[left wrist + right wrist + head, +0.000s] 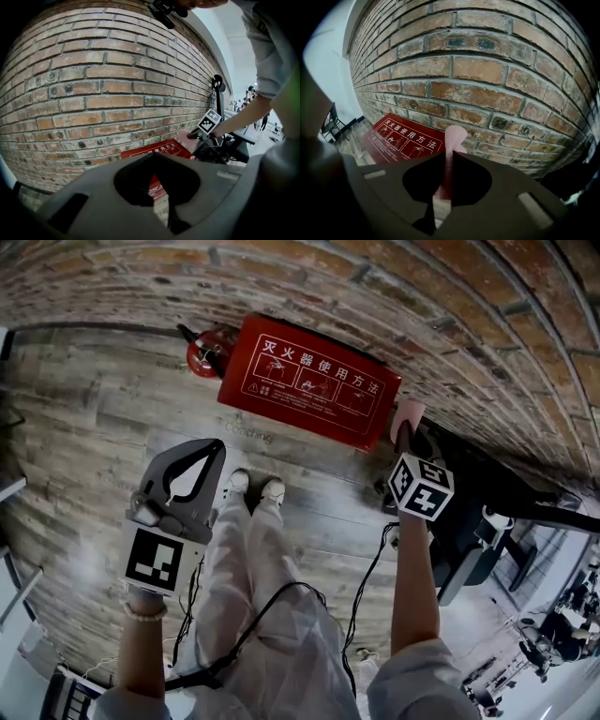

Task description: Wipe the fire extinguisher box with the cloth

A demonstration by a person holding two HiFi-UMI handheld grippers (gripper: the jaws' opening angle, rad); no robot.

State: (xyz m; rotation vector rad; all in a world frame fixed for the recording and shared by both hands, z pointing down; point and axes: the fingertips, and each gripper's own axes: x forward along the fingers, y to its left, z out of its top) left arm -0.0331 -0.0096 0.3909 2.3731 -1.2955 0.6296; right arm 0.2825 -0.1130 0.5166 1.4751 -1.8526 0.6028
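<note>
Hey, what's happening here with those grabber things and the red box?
A person faces a brick wall with tongs in each hand. The right tongs are shut on a pink cloth, held at the right end of the red fire extinguisher box; contact isn't clear. The left tongs are shut and empty, over the wooden floor.

A smooth, glossy red fire extinguisher box stands against a rough, matt brick wall on grainy wood-look floor planks. A soft pink cloth sits in the matt grey plastic jaws of the right gripper.
</note>
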